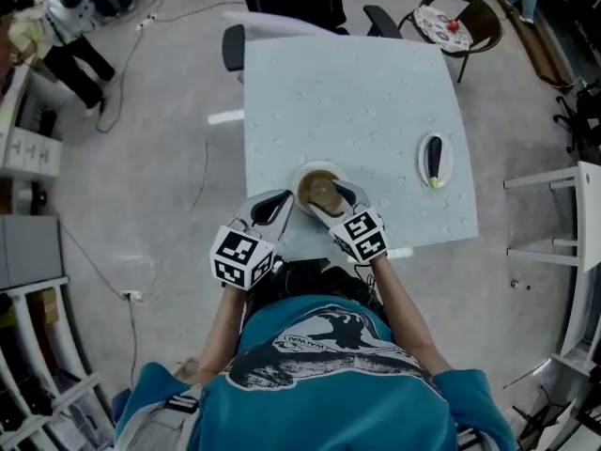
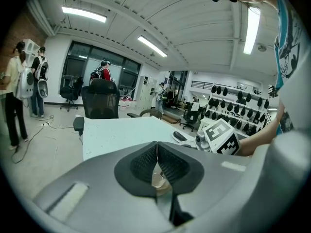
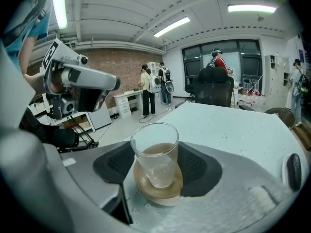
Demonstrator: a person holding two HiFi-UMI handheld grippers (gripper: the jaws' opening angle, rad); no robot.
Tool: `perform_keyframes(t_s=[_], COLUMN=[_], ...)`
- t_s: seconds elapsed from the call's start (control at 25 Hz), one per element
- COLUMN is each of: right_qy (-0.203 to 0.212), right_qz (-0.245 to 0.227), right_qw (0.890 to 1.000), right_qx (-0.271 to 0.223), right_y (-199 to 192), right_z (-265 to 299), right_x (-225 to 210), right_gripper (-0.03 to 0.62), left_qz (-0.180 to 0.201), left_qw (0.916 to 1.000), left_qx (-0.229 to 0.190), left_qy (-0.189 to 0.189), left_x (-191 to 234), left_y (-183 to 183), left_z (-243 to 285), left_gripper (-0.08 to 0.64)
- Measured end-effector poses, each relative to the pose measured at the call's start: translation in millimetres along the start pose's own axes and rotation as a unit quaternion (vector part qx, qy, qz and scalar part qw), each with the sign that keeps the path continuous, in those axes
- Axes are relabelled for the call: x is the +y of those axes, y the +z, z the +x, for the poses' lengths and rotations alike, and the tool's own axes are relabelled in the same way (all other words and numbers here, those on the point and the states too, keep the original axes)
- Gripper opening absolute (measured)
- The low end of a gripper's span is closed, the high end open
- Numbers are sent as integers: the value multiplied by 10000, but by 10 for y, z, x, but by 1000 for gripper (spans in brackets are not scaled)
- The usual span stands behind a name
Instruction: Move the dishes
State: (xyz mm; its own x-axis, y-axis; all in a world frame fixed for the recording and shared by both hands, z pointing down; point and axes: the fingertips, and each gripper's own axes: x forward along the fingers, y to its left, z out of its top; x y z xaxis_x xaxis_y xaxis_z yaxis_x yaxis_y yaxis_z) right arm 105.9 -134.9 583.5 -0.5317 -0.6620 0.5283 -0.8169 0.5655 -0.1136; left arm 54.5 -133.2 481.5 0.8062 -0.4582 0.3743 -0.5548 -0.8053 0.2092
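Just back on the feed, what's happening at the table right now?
A person is working two handheld grippers at the near edge of the table. The right gripper has its jaws closed around a clear glass standing on a small plate. The left gripper sits at that plate's left side with its jaws together; whether it pinches the rim isn't clear. A second plate with a dark item lies farther right.

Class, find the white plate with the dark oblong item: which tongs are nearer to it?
Right. The right tongs, gripping the glass, are on the side facing the plate; the left tongs sit beyond the glass, farther from it.
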Motion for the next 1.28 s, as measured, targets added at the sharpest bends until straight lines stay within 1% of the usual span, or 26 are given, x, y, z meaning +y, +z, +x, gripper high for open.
perform_keyframes(t_s=[0.08, 0.16, 0.24, 0.4, 0.56, 0.68, 0.88, 1.08, 1.28], right_qy=[-54, -50, -75, -293, -392, -415, -287, -284, -346], right_qz=[58, 78, 180, 717, 906, 865, 850, 608, 503], right_qw=[9999, 9999, 9998, 9969, 9949, 9951, 9948, 9962, 9961], right_qx=[-104, -100, -79, -111, -186, -217, -475, -561, -635], right_y=[15, 13, 4, -28, -59, -26, 230, 449, 610], right_z=[34, 65, 62, 8, -56, -111, -257, -404, -514], right_x=[5, 20, -8, -124, -181, -181, -212, -367, -596], right_gripper=[276, 276, 275, 275, 275, 275, 275, 275, 275], left_qz=[-120, -151, -82, 48, 135, 139, 39, -142, -278], left_qw=[9999, 9999, 9999, 9995, 9996, 9998, 9998, 9992, 9978], left_qx=[-35, -66, -124, -194, -127, -65, -105, -137, -202], left_qy=[-2, -40, -88, -241, -224, -98, 144, 358, 573], left_x=[15, -7, -64, -206, -288, -261, -179, -164, -140], left_y=[-10, 8, 64, 128, 53, -15, -23, -55, -18], left_z=[-27, -23, 16, 23, -61, -123, -189, -202, -170], left_gripper=[14, 14, 14, 12, 12, 12, 12, 12, 12])
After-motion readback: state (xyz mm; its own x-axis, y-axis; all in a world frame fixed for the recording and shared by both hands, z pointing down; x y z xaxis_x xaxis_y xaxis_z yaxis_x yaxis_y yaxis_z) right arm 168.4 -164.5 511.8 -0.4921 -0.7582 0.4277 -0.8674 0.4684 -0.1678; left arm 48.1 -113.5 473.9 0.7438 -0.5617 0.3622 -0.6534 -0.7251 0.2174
